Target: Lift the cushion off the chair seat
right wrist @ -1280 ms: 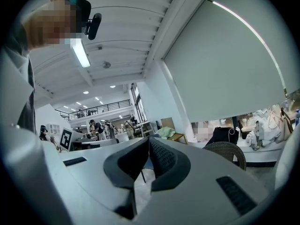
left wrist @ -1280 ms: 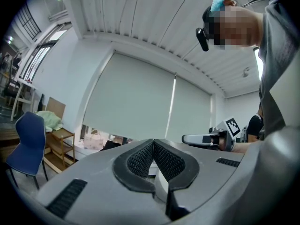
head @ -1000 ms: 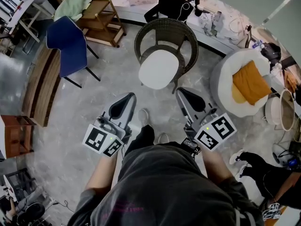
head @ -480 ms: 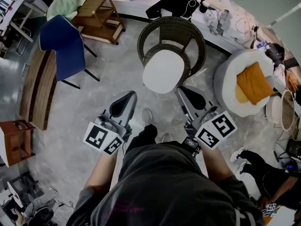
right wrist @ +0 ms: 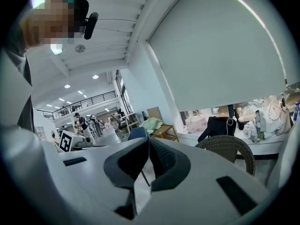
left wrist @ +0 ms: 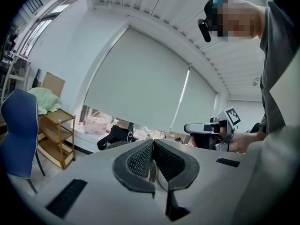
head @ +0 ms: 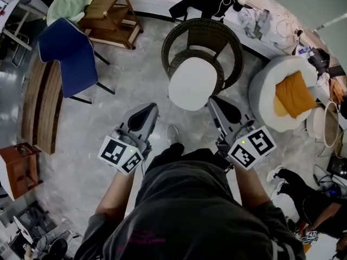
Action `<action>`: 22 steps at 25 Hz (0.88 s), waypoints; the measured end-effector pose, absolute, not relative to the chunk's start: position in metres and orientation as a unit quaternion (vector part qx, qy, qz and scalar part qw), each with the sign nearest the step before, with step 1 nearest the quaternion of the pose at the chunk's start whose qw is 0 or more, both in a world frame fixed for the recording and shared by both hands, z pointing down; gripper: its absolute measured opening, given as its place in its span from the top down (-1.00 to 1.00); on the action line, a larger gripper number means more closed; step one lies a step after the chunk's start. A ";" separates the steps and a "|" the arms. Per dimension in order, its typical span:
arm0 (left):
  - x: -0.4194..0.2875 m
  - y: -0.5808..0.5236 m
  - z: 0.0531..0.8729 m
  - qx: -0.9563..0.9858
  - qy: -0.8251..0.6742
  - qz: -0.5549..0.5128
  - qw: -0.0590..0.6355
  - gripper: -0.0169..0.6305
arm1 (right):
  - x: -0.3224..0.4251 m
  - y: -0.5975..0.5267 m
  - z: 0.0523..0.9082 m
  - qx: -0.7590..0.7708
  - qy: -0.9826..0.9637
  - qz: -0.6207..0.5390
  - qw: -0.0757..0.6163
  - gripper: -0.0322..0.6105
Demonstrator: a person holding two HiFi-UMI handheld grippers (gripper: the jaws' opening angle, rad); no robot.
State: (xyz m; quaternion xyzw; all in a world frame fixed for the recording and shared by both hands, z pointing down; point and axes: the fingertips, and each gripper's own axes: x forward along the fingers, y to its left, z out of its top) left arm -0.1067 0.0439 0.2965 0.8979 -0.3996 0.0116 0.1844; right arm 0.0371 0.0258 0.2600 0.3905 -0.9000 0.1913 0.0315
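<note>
A round white cushion [head: 192, 83] lies on the seat of a dark wicker chair [head: 201, 37] straight ahead on the floor. My left gripper [head: 149, 109] is shut with nothing in it, a short way left of the cushion's near edge. My right gripper [head: 216, 101] is shut and empty too, its tip close to the cushion's near right edge; contact is not visible. In the left gripper view the jaws [left wrist: 153, 142] meet, and the right gripper [left wrist: 206, 128] shows beside them. In the right gripper view the closed jaws [right wrist: 148, 139] point left of the wicker chair [right wrist: 230, 146].
A blue chair [head: 68, 53] and a wooden shelf [head: 111, 12] with a green cloth [head: 70, 1] stand at the left. A white round seat [head: 265, 91] with an orange cushion [head: 293, 93] is at the right. A wooden bench [head: 38, 110] lines the left side.
Both grippers have moved forward towards the wicker chair, which now sits closer to their tips. The jaws of both stay shut.
</note>
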 end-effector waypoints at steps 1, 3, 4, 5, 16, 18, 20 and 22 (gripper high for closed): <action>-0.109 0.039 0.299 0.899 -0.397 0.014 0.187 0.91 | 0.036 0.020 0.261 0.394 -0.898 0.193 0.032 0.85; -0.113 0.028 0.301 0.900 -0.391 0.017 0.191 0.91 | 0.033 0.008 0.263 0.400 -0.895 0.194 0.034 0.85; -0.115 0.023 0.302 0.901 -0.389 0.018 0.192 0.91 | 0.032 0.002 0.263 0.403 -0.894 0.194 0.036 0.85; -0.116 0.018 0.303 0.901 -0.387 0.019 0.194 0.91 | 0.031 -0.003 0.264 0.407 -0.892 0.194 0.038 0.85; -0.107 -0.028 0.363 0.893 -0.383 0.050 0.230 0.91 | 0.049 -0.044 0.301 0.424 -0.876 0.223 0.060 0.85; -0.105 -0.038 0.385 0.888 -0.385 0.059 0.243 0.91 | 0.052 -0.054 0.313 0.420 -0.876 0.229 0.064 0.85; -0.102 -0.050 0.406 0.884 -0.388 0.064 0.254 0.91 | 0.052 -0.066 0.328 0.413 -0.877 0.237 0.067 0.85; -0.098 -0.063 0.426 0.880 -0.391 0.066 0.263 0.91 | 0.053 -0.079 0.345 0.406 -0.878 0.244 0.073 0.85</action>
